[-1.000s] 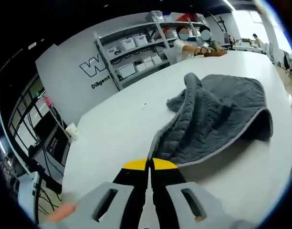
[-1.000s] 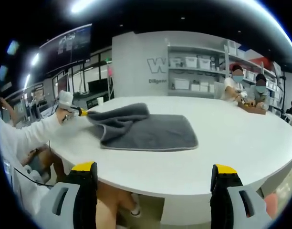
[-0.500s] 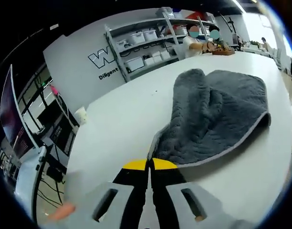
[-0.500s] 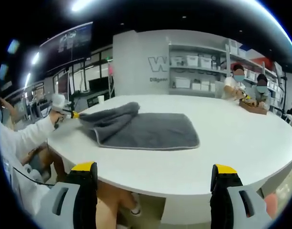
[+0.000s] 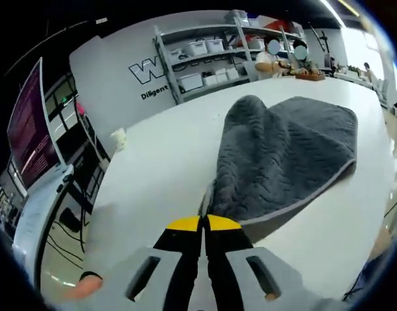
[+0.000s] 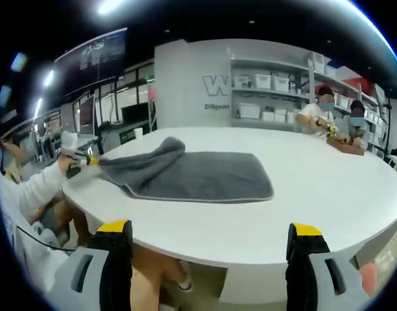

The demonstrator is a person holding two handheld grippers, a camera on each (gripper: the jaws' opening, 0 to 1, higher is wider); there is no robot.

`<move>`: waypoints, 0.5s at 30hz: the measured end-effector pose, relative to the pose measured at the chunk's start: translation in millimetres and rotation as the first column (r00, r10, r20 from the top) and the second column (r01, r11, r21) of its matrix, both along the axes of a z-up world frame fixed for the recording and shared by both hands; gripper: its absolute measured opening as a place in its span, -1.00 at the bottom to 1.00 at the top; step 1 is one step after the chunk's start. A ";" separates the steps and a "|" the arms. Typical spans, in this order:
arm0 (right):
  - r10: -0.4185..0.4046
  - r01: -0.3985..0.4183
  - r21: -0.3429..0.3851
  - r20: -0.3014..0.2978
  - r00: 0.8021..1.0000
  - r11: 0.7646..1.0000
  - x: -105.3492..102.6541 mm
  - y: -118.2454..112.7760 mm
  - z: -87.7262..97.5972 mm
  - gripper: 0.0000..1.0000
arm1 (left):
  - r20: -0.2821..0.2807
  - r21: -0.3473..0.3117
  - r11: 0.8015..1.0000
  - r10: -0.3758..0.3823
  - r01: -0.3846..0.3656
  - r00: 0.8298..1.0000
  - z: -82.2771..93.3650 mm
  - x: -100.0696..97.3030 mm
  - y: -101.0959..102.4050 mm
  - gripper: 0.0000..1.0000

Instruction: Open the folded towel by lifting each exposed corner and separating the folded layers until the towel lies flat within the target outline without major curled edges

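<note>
**Towel corner pinched at the table's edge**

My left gripper (image 5: pixel 204 223) has its yellow-tipped jaws pressed together on a corner of the grey towel (image 5: pixel 283 152), which stretches away from me across the white table (image 5: pixel 156 168) with a raised hump in its middle. My right gripper (image 6: pixel 211 236) is held off the near rim of the table, its jaws spread wide with nothing between them — it touches nothing. From there the towel (image 6: pixel 198 173) lies mostly flat near the table's left side, one end drawn out to my left gripper (image 6: pixel 88 160) at the rim. Two people (image 6: pixel 341 120) sit at the far side, before shelves (image 6: pixel 270 97) of white bins.
</note>
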State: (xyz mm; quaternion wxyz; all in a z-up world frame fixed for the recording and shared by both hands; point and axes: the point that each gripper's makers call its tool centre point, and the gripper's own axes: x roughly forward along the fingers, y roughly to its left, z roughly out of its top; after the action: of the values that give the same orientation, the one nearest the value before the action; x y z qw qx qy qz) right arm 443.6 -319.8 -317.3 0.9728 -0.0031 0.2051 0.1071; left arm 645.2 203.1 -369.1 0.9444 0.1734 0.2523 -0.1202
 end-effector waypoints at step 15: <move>0.004 -0.004 0.002 -0.002 1.000 1.000 2.9 2.3 1.8 0.98 | -0.026 -0.061 0.998 0.022 -0.024 0.999 -6.6 -43.1 15.4 -0.97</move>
State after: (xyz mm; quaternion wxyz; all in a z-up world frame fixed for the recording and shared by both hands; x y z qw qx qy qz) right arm 446.5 -317.4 -315.6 0.9725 -0.0023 0.2059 0.1092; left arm 602.1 218.5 -375.8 0.9474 0.1399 0.2622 -0.1192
